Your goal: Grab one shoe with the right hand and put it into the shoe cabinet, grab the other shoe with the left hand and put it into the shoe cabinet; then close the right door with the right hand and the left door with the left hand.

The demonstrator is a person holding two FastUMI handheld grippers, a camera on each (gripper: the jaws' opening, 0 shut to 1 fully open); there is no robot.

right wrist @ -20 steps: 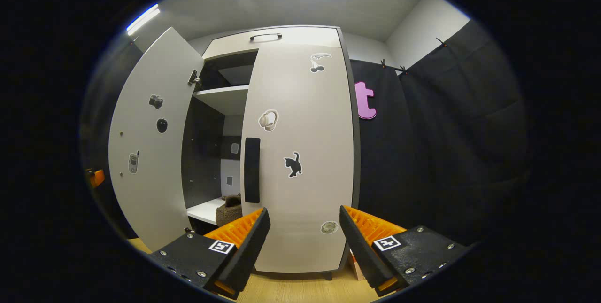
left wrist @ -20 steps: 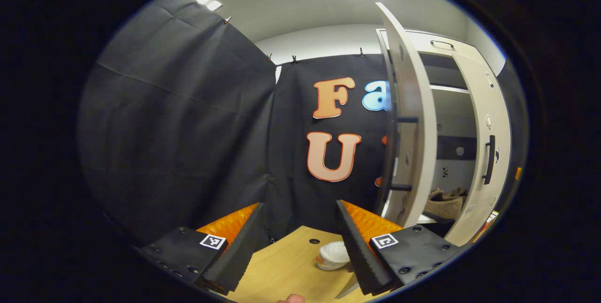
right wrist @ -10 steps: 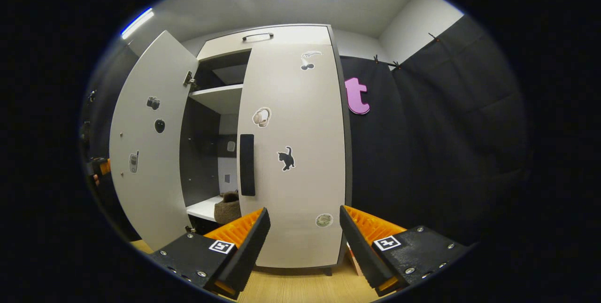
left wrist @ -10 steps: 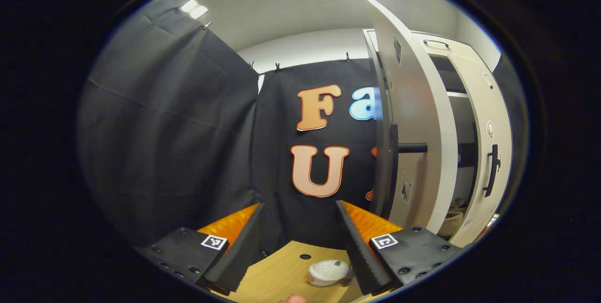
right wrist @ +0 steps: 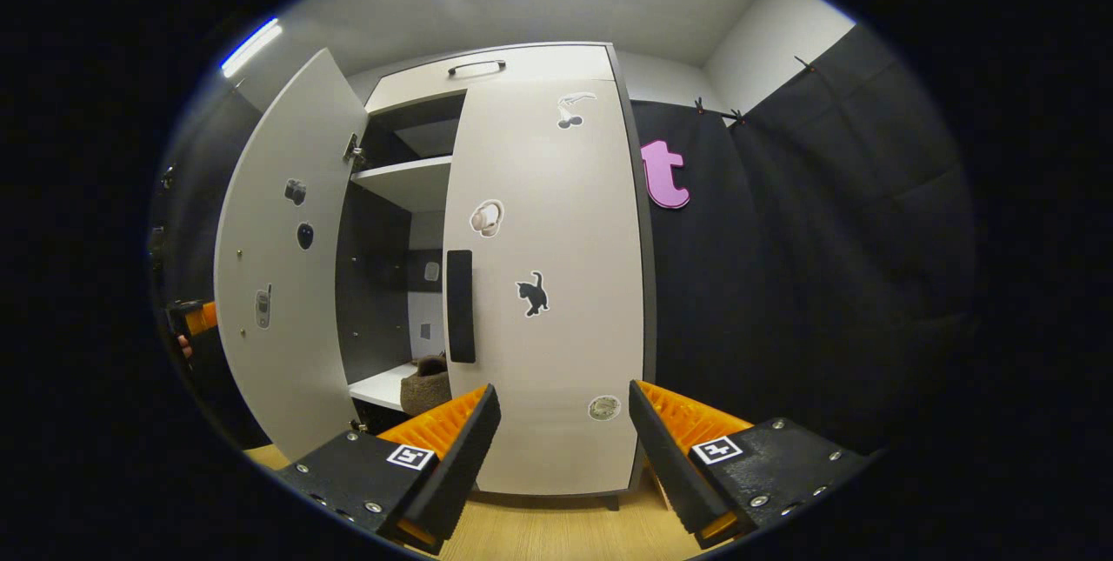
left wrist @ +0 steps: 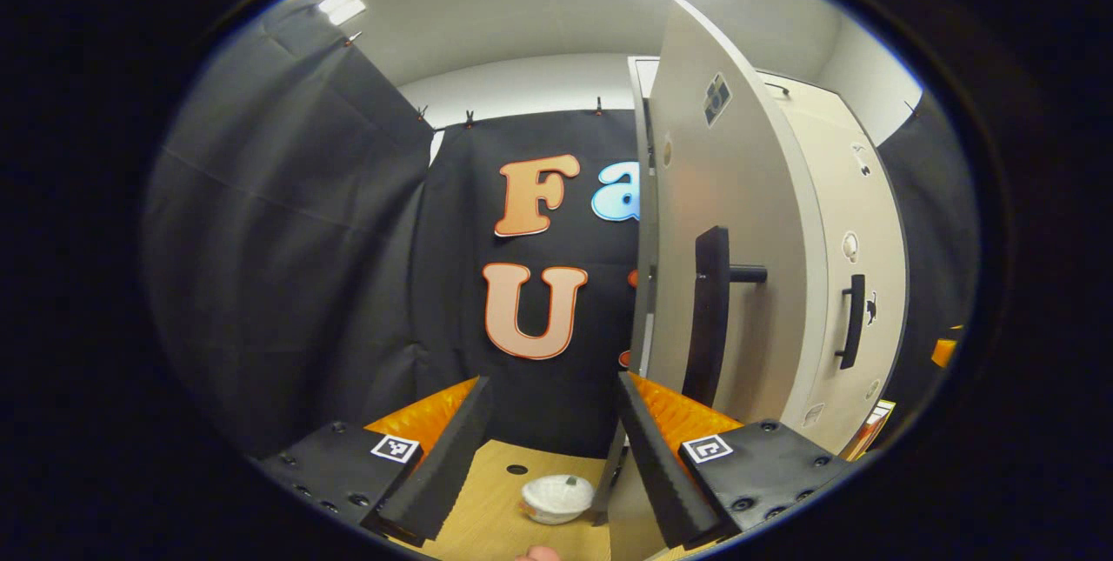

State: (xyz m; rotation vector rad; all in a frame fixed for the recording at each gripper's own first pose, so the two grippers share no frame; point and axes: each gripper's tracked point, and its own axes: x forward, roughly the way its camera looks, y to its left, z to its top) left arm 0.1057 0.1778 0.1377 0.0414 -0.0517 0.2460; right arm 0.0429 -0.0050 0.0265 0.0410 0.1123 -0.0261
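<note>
In the right gripper view the shoe cabinet [right wrist: 522, 65] stands ahead with its right door [right wrist: 548, 283] flat against the front and its left door [right wrist: 278, 265] swung partway out, leaving a dark gap between them. Through that gap a pale shelf [right wrist: 378, 385] carries a brown fuzzy shoe [right wrist: 426, 383] low in the cabinet; a second shoe cannot be made out. The right claw [right wrist: 563, 448] hovers in front of the closed door with its fingers spread wide and nothing between them, and they touch neither the door nor its dark handle [right wrist: 459, 306]. Far to the left, beyond the open door's edge, a part of the other gripper and the hand that holds it peeks out. In the left gripper view the left claw [left wrist: 549, 448] is likewise spread and grips nothing; its right finger [left wrist: 652, 448] sits right by the outer face of the left door [left wrist: 739, 222], near the bottom of that door's dark handle [left wrist: 709, 317], though contact cannot be judged. Below the claw lies the wooden floor [left wrist: 496, 500] with a small white bowl-like object [left wrist: 556, 496] on it.
</note>
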